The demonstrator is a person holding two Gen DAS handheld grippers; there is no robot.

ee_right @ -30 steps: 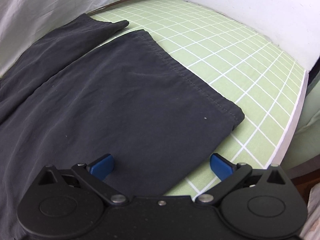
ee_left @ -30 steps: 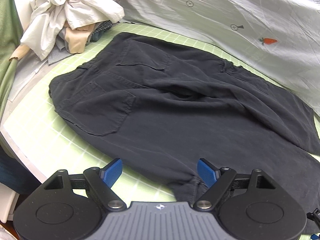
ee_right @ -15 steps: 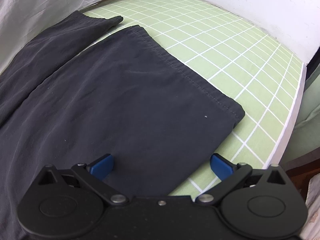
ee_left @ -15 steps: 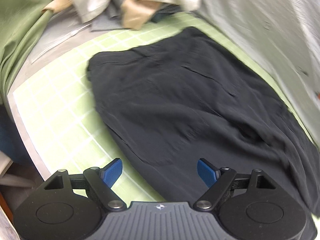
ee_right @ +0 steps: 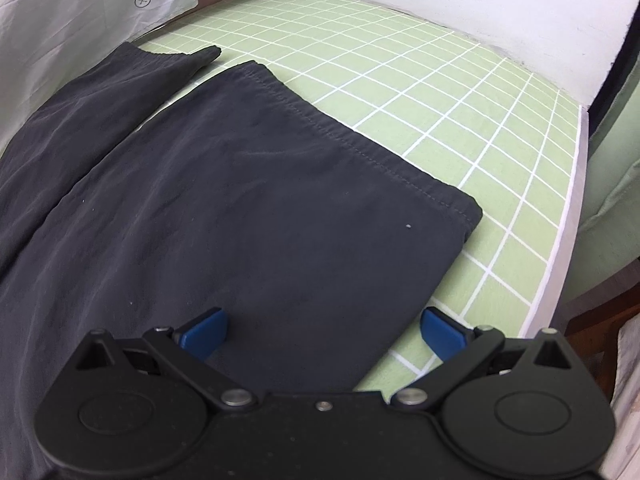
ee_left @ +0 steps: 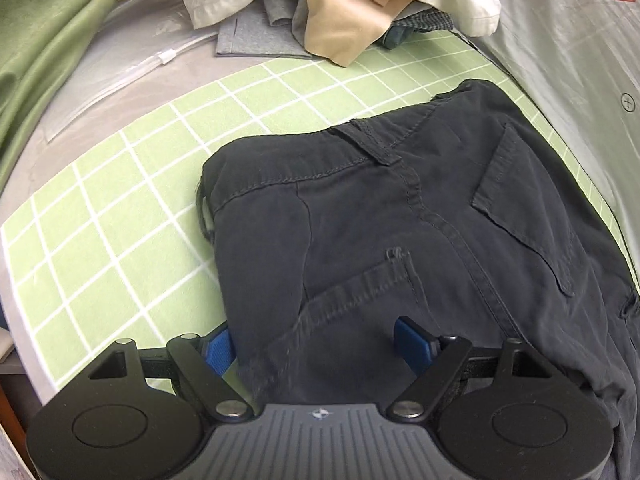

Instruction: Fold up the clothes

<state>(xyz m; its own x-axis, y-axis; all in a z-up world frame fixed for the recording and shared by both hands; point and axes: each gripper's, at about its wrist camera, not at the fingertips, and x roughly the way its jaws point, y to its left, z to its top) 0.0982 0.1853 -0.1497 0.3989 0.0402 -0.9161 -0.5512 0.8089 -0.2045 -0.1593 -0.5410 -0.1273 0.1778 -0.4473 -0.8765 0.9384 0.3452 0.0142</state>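
On the left side I see my left gripper [ee_left: 318, 346] with its jaws standing wide, nothing pressed between them. Its left blue pad sits on the green checked mat [ee_left: 132, 208], just at the side edge of the dark trousers [ee_left: 400, 240], and the right pad is over the cloth near a back pocket. The trousers lie flat with the waistband toward the far side of the mat, the back pockets and a belt loop facing up. Behind them there is a heap of clothes [ee_left: 332, 4] in white, beige and grey, and to the right a pale sheet with a small carrot print [ee_left: 580, 52].

Further right, my right gripper [ee_right: 322, 334] is also wide apart and holds nothing. It hangs above the near trouser leg [ee_right: 280, 216], close to its hem; the right pad is over the bare mat. The second leg [ee_right: 100, 100] lies beside it, toward the sheet.
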